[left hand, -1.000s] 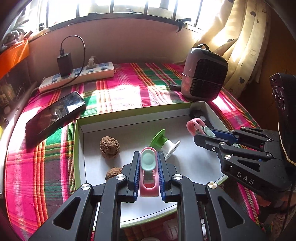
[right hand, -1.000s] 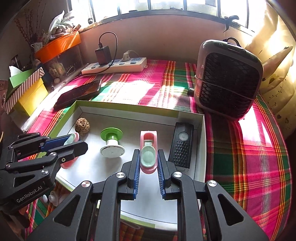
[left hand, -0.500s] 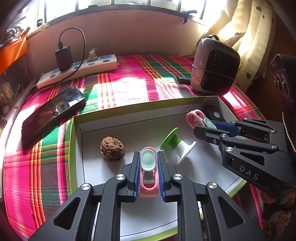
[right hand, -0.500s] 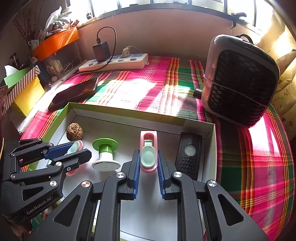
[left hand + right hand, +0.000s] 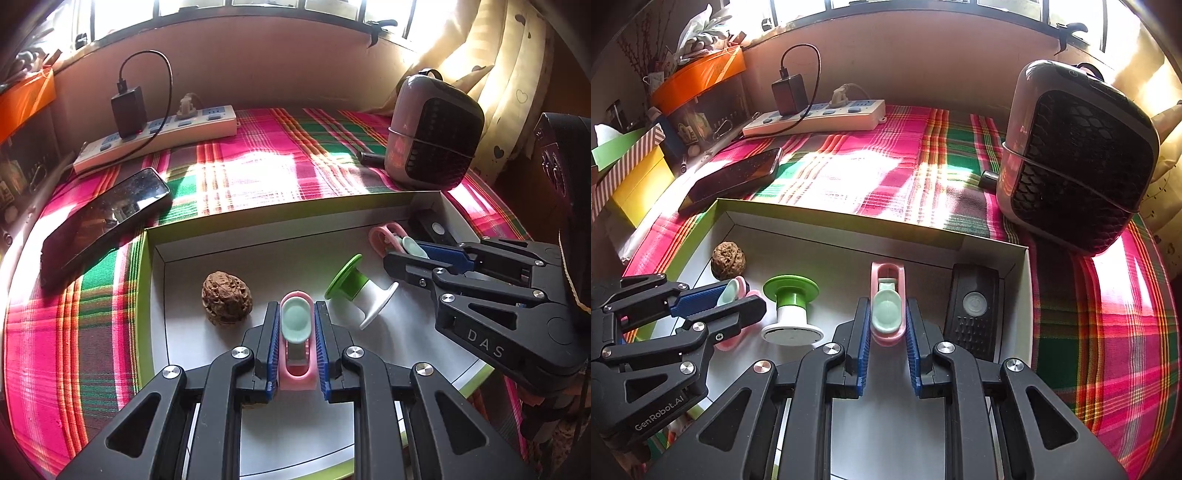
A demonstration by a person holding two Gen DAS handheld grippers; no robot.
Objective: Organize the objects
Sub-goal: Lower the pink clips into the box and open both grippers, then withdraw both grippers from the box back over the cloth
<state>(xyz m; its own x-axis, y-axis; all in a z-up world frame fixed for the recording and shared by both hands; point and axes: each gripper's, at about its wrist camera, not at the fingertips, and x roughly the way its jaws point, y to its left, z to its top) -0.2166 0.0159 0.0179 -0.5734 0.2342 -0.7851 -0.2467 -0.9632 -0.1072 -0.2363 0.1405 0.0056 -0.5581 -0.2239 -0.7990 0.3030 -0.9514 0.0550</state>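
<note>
Both grippers stay closed as before: the left gripper (image 5: 295,332) on one pink clip (image 5: 296,345), the right gripper (image 5: 886,332) on another pink clip (image 5: 887,306), now slightly lower in the white box (image 5: 236,218). Further inside lie a green spool (image 5: 356,291), a walnut (image 5: 226,297) and a black remote (image 5: 973,306).

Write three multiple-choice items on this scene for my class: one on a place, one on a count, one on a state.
1. Where does the black remote lie?
A. in the box
B. on the phone
C. on the heater

2. How many pink clips show?
A. one
B. two
C. four

3. The left tongs are:
A. wide open
B. shut on a walnut
C. shut on a pink clip

Answers:
1 A, it lies by the box's right wall.
2 B, one pink clip in the left tongs, another in the right tongs.
3 C, the pads squeeze it.
</note>
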